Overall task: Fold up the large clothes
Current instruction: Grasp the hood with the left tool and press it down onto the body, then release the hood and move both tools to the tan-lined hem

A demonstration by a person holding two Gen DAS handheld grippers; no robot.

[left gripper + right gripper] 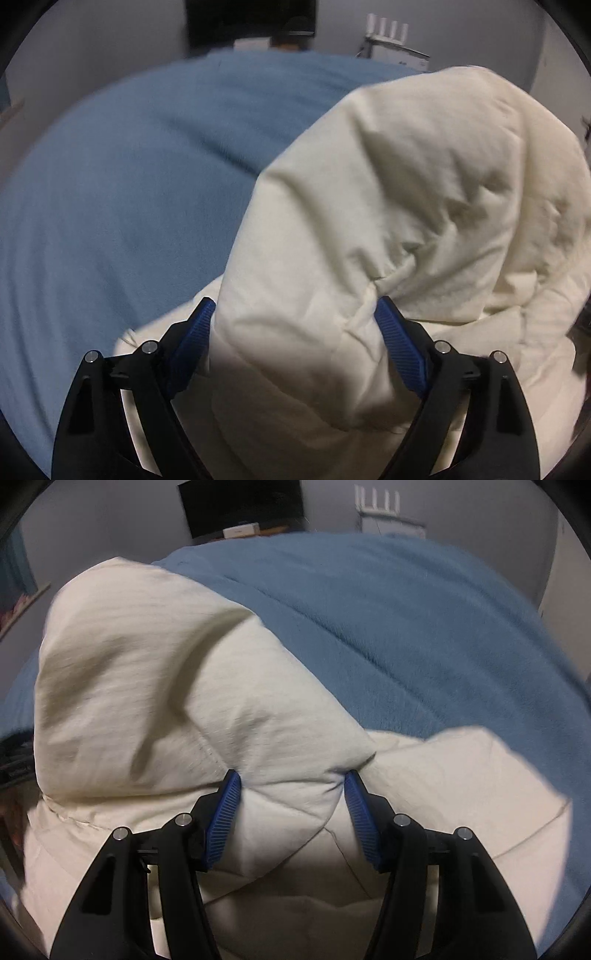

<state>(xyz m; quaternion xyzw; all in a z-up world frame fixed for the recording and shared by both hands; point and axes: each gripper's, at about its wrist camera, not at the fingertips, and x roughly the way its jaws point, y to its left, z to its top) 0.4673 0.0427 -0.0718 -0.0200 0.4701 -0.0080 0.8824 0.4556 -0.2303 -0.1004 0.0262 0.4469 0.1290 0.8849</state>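
Note:
A cream puffy jacket (pixel 406 192) lies bunched on a blue blanket (pixel 122 192). My left gripper (pixel 295 314) is shut on a thick fold of the jacket, which fills the gap between its blue pads (pixel 399 343) and rises up to the right. In the right wrist view the jacket (pixel 147 672) is lifted to the left over the blue blanket (pixel 406 627). My right gripper (pixel 291 782) is shut on a padded fold of it, its blue pads (pixel 225 812) pressing into the fabric from both sides.
The blue blanket covers a bed. Behind it is a grey wall with a dark screen (pixel 240 506) and a white rack (pixel 384 513). A person's head (pixel 295 33) shows past the bed's far edge in the left wrist view.

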